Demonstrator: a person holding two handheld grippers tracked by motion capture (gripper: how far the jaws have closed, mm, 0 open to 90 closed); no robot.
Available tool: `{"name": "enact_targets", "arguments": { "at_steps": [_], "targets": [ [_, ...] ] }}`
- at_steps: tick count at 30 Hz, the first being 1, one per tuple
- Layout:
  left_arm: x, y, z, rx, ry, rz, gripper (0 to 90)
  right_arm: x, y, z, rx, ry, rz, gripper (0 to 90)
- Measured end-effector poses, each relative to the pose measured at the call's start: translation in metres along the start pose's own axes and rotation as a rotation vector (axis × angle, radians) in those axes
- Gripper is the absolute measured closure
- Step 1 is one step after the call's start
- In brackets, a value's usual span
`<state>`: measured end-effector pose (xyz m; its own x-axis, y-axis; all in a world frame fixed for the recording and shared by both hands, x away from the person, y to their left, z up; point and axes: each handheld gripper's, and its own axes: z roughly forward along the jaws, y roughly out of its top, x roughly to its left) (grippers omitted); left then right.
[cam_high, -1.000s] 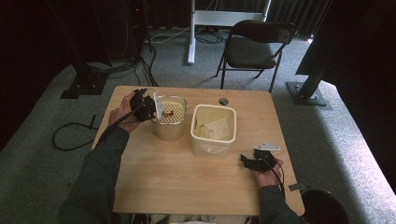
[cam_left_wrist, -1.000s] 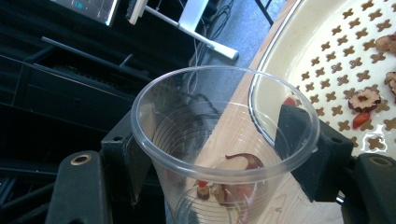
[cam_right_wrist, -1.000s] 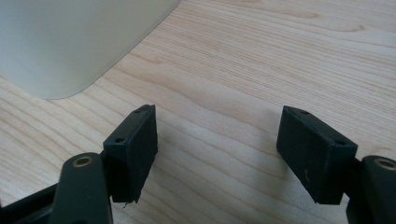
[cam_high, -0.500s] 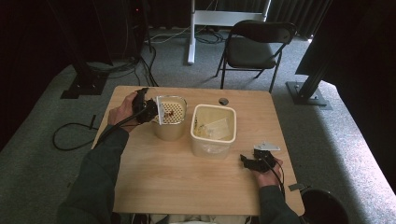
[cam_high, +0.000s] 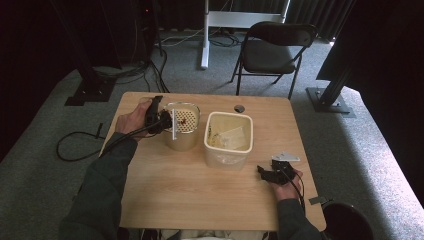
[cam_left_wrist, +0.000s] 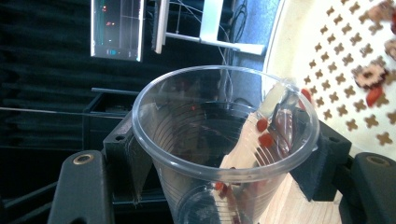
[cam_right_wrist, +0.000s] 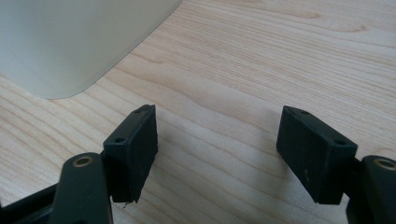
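Note:
My left gripper (cam_high: 161, 120) is shut on a clear plastic cup (cam_left_wrist: 224, 140), its black pads pressing on both sides of the cup wall. The cup lies tipped on its side, its mouth by a cream perforated strainer (cam_high: 184, 120). A few red pieces (cam_left_wrist: 264, 126) cling inside the cup, and more red and brown bits lie on the strainer (cam_left_wrist: 327, 56). The strainer sits on a beige pot (cam_high: 182, 142). My right gripper (cam_high: 263, 173) rests low on the table, open, with bare wood between its jaws (cam_right_wrist: 215, 154).
A white rectangular bin (cam_high: 220, 155) stands in the middle of the wooden table (cam_high: 200, 200), just left of the right gripper; its wall (cam_right_wrist: 70, 42) is close. A small dark disc (cam_high: 239, 108) lies at the far edge. A folding chair (cam_high: 275, 50) stands beyond the table.
The left hand with the cup has shifted only slightly beside the strainer. The right gripper has stayed in place.

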<state>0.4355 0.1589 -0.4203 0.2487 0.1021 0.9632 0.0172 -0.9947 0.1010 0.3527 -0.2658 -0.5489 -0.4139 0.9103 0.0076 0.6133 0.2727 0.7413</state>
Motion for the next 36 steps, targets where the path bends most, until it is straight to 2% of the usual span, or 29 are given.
{"name": "enact_targets", "arguments": {
  "at_steps": [1, 5, 8, 12, 15, 21, 26, 30, 32, 34, 35, 36],
  "targets": [
    [-0.001, 0.0, 0.0, 0.002, 0.003, 0.017, 31.6, 0.0, 0.0, 0.0, 0.0, 0.0, 0.0, 28.3],
    [-0.002, 0.0, 0.0, 0.001, -0.004, 0.031, 31.6, 0.0, 0.0, 0.0, 0.0, 0.0, 0.0, 28.3],
    [-0.003, 0.001, 0.0, 0.01, -0.001, 0.072, 31.6, 0.0, 0.0, 0.0, 0.0, 0.0, 0.0, 28.4],
    [-0.004, 0.001, 0.0, 0.009, -0.003, 0.074, 31.6, 0.0, 0.0, 0.0, 0.0, 0.0, 0.0, 28.3],
    [-0.005, 0.0, 0.001, 0.018, -0.005, 0.09, 31.6, 0.0, 0.0, 0.0, 0.0, 0.0, 0.0, 28.3],
    [-0.002, -0.01, 0.002, 0.037, -0.005, 0.061, 31.7, 0.0, 0.0, 0.0, 0.0, 0.0, 0.0, 28.3],
    [-0.001, -0.01, 0.0, 0.038, 0.008, 0.081, 31.9, 0.0, 0.0, 0.0, 0.0, 0.0, 0.0, 28.4],
    [0.0, -0.002, -0.001, 0.017, 0.017, 0.12, 32.1, 0.0, 0.0, 0.0, 0.0, 0.0, 0.0, 28.3],
    [-0.001, 0.003, -0.001, 0.021, 0.022, 0.159, 32.1, 0.0, 0.0, 0.0, 0.0, 0.0, 0.001, 28.4],
    [-0.001, 0.003, -0.001, 0.021, 0.022, 0.159, 32.1, 0.0, 0.0, 0.0, 0.0, 0.0, 0.001, 28.4],
    [-0.004, 0.006, -0.001, 0.025, 0.025, 0.208, 32.1, 0.0, 0.0, 0.0, 0.0, 0.0, 0.001, 28.3],
    [-0.005, 0.006, -0.001, 0.022, 0.026, 0.215, 32.2, 0.0, 0.0, 0.0, 0.0, 0.0, 0.001, 28.4]
  ]
}}
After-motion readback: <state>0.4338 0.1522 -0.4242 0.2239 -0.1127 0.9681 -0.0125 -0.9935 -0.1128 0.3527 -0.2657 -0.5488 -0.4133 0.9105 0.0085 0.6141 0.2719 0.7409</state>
